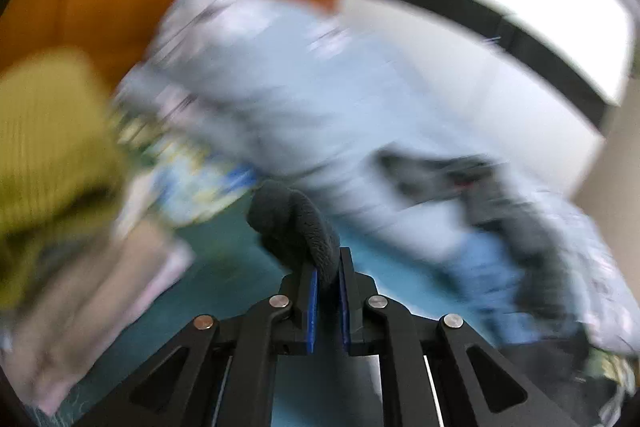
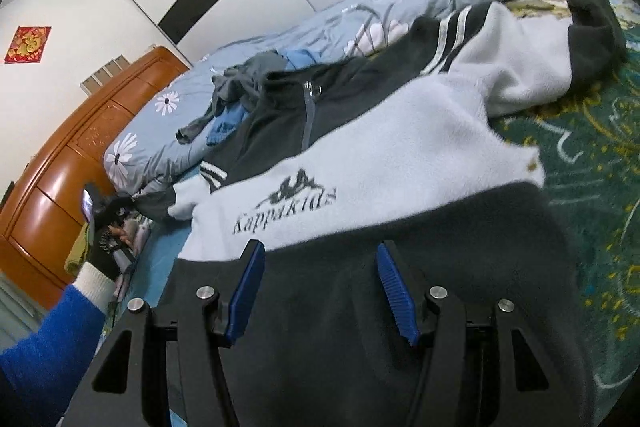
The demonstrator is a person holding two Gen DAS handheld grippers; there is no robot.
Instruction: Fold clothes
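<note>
On the bed: a grey-and-white fleece jacket lies spread front-up across the green patterned sheet, collar toward the rolled floral duvet along the far edge.
Jacket layout: dark hem at the near edge, under the right tool; one sleeve runs to the far right corner, its dark cuff resting on the sheet; the other sleeve reaches the left edge near the wooden headboard.
Other laundry: small grey and blue garments heaped by the collar, against the duvet.
Step in hand (judged): folding the left sleeve in over the chest.
How to do it well: carry the cuff up and across in one arc, keep the sleeve taut so it lays flat, stop short of the zip, and let the hem stay pinned so the body does not drag.
Left gripper: jaws pressed together on a bunch of dark fleece, most likely the left cuff; background heavily blurred.
Right gripper: jaws about half open, blue pads apart, poised over the dark hem; nothing clamped, contact with the cloth cannot be told.
Risk: the thick fleece may slip from the pinch.
</note>
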